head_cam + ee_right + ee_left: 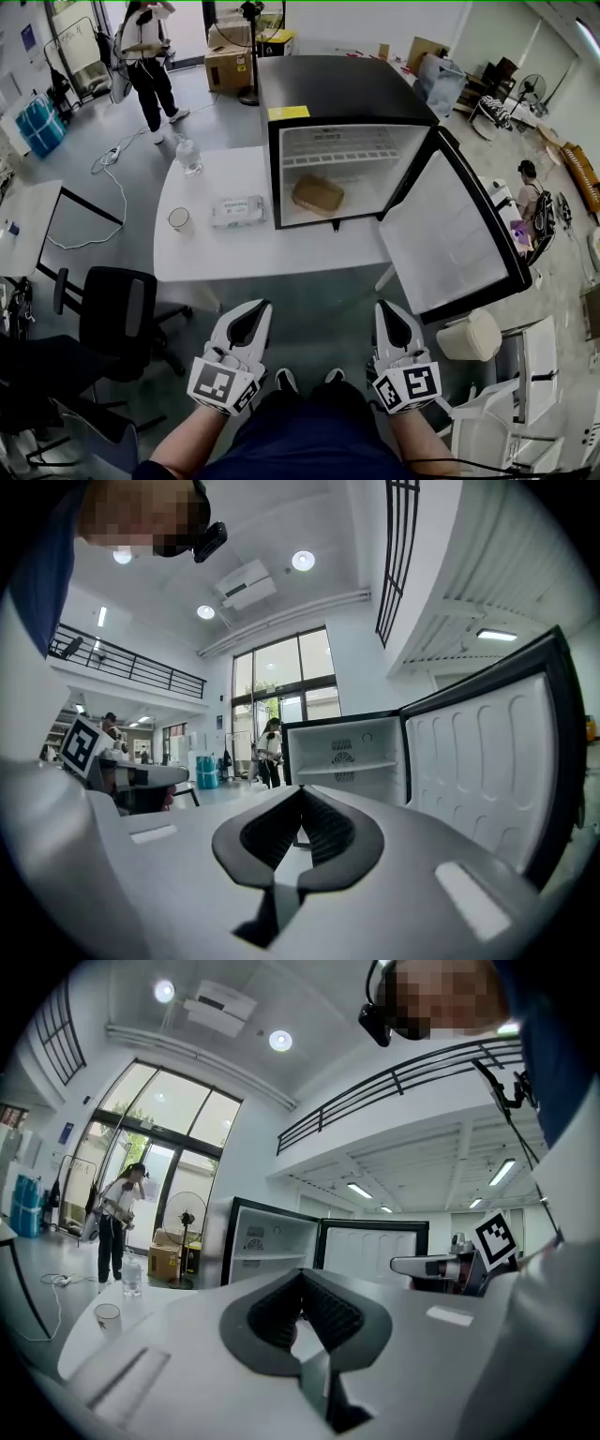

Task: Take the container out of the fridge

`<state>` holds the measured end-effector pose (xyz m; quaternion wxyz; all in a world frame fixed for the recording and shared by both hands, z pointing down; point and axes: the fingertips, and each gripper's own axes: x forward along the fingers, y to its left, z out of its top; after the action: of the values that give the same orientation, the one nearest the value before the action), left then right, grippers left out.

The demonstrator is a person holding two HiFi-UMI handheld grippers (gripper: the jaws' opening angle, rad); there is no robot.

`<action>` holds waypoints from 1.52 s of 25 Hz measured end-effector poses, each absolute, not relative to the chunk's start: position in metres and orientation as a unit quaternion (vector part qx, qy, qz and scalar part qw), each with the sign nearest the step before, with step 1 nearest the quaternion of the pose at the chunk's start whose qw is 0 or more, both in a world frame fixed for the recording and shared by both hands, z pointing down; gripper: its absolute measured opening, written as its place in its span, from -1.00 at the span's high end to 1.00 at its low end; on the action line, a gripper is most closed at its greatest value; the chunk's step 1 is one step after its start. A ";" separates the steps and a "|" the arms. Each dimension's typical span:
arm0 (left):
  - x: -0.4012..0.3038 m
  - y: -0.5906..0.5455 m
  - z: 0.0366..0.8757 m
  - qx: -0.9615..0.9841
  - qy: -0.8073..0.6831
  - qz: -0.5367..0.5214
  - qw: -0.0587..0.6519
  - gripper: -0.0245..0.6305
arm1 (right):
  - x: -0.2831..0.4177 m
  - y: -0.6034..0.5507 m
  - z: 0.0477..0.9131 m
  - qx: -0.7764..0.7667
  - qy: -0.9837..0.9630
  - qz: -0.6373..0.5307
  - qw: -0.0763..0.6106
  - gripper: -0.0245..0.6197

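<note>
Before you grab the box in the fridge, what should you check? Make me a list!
1. Door of the fridge swung wide: ok.
2. Container in sight on the fridge floor, nothing in front of it: ok.
3. Left gripper empty: ok. Jaws open for grabbing: not ok, shut.
4. Right gripper empty: ok. Jaws open: not ok, shut.
5. Cup and wipes pack out of the way, left of the fridge: ok.
6. Container closed tight: cannot tell.

Head view looks steeply down, both gripper views level along their jaws; all share the open fridge (342, 89).
</note>
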<state>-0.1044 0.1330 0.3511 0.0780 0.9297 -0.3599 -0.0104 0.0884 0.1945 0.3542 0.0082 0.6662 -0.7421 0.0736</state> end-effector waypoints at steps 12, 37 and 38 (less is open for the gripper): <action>-0.119 0.092 0.367 0.926 -0.367 -0.002 0.092 0.93 | 0.084 0.145 0.368 0.676 -0.731 0.089 0.005 0.90; -0.008 -0.042 0.408 0.922 -0.368 0.084 0.090 0.93 | 0.171 0.004 0.406 0.660 -0.740 0.129 -0.004 0.90; -0.003 -0.046 0.412 0.920 -0.370 0.088 0.093 0.93 | 0.173 0.001 0.407 0.659 -0.741 0.130 -0.004 0.90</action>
<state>-0.0031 -0.0460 0.4117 0.0928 0.9202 -0.3700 0.0876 0.1728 0.0010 0.4070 -0.0036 0.6586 -0.7411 0.1300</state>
